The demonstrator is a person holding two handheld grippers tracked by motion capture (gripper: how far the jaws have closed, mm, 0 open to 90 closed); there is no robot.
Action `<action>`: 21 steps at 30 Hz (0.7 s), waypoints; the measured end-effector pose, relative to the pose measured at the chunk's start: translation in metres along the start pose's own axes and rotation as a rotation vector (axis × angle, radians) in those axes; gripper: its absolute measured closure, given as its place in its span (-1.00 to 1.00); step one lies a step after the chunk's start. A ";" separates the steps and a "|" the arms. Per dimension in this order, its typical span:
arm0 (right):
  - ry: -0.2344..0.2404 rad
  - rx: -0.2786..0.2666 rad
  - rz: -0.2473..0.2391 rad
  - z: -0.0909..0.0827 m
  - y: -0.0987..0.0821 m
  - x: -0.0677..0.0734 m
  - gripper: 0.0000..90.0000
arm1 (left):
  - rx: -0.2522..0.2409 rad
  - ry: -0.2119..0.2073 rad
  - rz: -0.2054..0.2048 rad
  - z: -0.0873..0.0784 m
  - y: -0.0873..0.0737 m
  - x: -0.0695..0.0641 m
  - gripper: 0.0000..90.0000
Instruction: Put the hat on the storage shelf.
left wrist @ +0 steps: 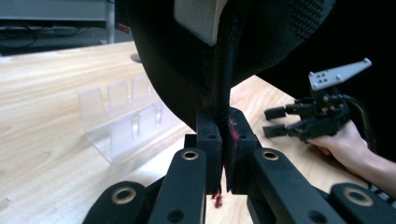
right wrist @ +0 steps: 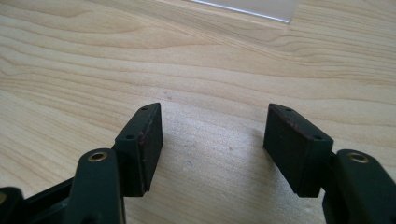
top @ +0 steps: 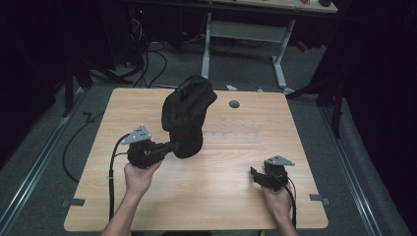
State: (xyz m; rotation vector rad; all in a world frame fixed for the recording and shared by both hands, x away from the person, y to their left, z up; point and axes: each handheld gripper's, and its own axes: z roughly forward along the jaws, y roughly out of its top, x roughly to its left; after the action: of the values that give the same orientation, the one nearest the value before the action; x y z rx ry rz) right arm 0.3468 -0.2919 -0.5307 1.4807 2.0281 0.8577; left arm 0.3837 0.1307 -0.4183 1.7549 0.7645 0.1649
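A black fabric shoe point(top: 188, 115) with a mesh side and a pale lining point(left wrist: 201, 18) is held upright above the wooden table point(top: 162, 201), left of centre. My left gripper point(top: 174, 146) is shut on the shoe's lower edge, and in the left gripper view its jaws pinch a seam of black fabric point(left wrist: 223, 126). My right gripper point(top: 253, 172) rests low near the table's front right, open, with bare wood between its pads point(right wrist: 215, 135). The right gripper point(left wrist: 275, 121) also appears in the left gripper view, held in a hand.
A clear plastic rack point(left wrist: 121, 126) with several slots lies on the table just right of the shoe, and its edge point(right wrist: 247, 7) sits ahead of the right gripper. A grey round grommet point(top: 234, 104) is set in the table's far side. Cables and desk legs stand beyond.
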 end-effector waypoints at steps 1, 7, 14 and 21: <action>-0.001 0.000 0.000 0.000 0.000 0.000 -0.17 | -0.004 0.007 -0.002 0.000 0.002 0.001 0.93; -0.004 0.000 0.001 0.000 0.000 0.000 -0.18 | -0.022 0.052 -0.004 0.001 0.010 0.006 0.93; -0.004 0.002 0.004 0.000 0.000 0.001 -0.18 | -0.022 0.102 0.018 0.008 0.016 0.012 0.93; -0.004 0.002 0.006 0.000 0.000 0.001 -0.19 | -0.017 0.153 0.032 0.018 0.016 0.018 0.93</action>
State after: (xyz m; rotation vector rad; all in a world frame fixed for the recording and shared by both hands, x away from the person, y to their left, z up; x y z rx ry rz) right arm 0.3466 -0.2910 -0.5306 1.4886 2.0229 0.8546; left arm 0.4127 0.1237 -0.4144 1.7530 0.8427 0.3296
